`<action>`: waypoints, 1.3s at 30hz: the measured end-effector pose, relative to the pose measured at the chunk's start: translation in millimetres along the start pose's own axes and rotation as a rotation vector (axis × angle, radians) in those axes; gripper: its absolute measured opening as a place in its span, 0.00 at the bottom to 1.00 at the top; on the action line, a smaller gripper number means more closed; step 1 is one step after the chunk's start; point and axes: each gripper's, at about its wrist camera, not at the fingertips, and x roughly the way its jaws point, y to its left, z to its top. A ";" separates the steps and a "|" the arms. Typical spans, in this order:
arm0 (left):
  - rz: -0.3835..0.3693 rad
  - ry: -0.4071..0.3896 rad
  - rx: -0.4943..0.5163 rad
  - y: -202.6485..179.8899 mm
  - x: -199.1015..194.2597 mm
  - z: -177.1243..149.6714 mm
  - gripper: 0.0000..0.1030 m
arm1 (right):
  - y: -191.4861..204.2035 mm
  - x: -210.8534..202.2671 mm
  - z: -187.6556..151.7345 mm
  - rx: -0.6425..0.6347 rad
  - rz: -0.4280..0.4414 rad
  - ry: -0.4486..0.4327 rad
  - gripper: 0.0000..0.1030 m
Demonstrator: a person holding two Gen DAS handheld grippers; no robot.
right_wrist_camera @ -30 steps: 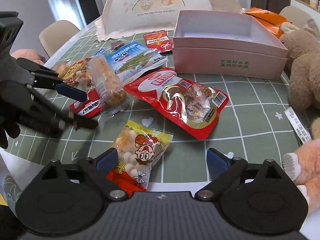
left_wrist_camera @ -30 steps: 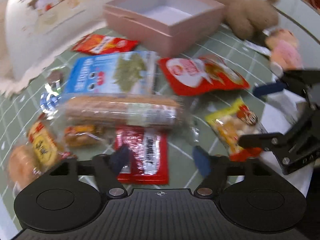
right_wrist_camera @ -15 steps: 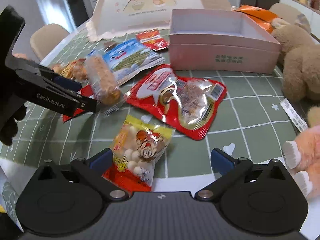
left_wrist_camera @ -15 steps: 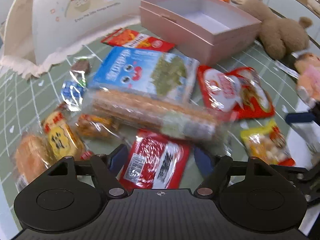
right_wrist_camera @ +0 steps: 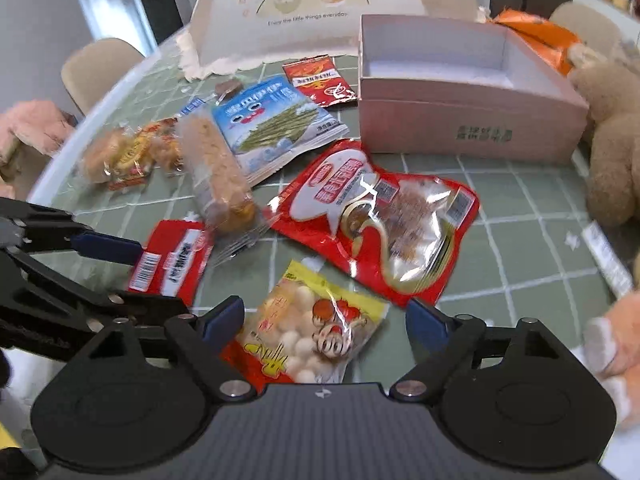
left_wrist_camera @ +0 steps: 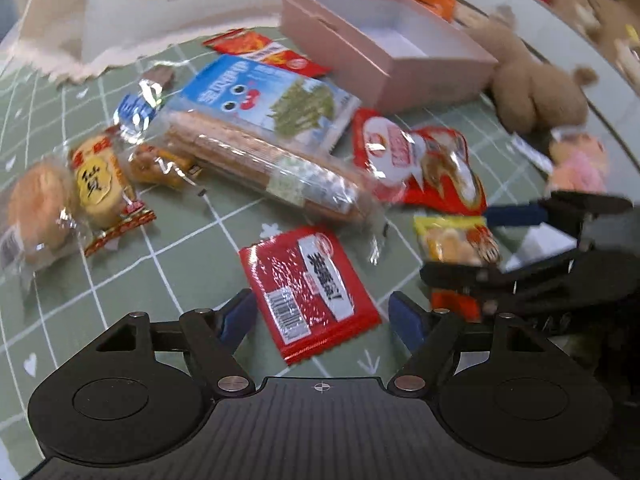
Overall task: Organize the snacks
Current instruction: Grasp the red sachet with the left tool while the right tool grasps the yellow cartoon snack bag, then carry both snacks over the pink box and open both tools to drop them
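Several snack packs lie on a green checked tablecloth in front of an empty pink box. My left gripper is open, its jaws on either side of a small red sachet. My right gripper is open, its jaws on either side of a yellow pack of white balls. Beyond lie a large red pouch, a long biscuit sleeve and a blue seaweed pack.
Small wrapped cakes lie at the left. A red sachet sits by a white food cover. A brown plush bear and a pink plush sit at the right, and orange bags behind the box.
My left gripper has swung left and back, so the small red sachet now lies between its jaws. My right gripper moved forward over the yellow pack. Both stayed open.
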 end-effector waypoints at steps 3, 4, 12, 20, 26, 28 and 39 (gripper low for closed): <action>0.019 -0.009 -0.044 1.1 2.1 4.9 0.76 | -11.1 -3.4 -5.4 -0.025 -0.031 0.013 0.85; 0.035 -0.014 -0.041 -1.3 3.7 6.0 0.76 | -17.8 -6.3 -9.9 -0.024 -0.053 0.013 0.85; 0.159 -0.045 0.133 -34.2 14.3 0.8 0.67 | -40.8 -21.3 -28.5 0.079 -0.063 -0.007 0.85; 0.097 -0.022 0.124 -37.5 -0.6 -13.0 0.57 | -20.0 -21.1 -24.5 -0.063 -0.054 -0.032 0.52; -0.040 -0.193 0.120 -63.7 -58.6 18.6 0.55 | -50.3 -71.3 -11.0 -0.020 -0.070 -0.138 0.52; -0.071 -0.310 0.106 -70.0 -78.7 47.0 0.56 | -65.2 -92.5 -3.1 0.026 -0.071 -0.186 0.52; -0.257 -0.497 -0.277 -31.3 -8.5 162.7 0.61 | -81.6 -130.8 23.3 0.029 -0.160 -0.298 0.52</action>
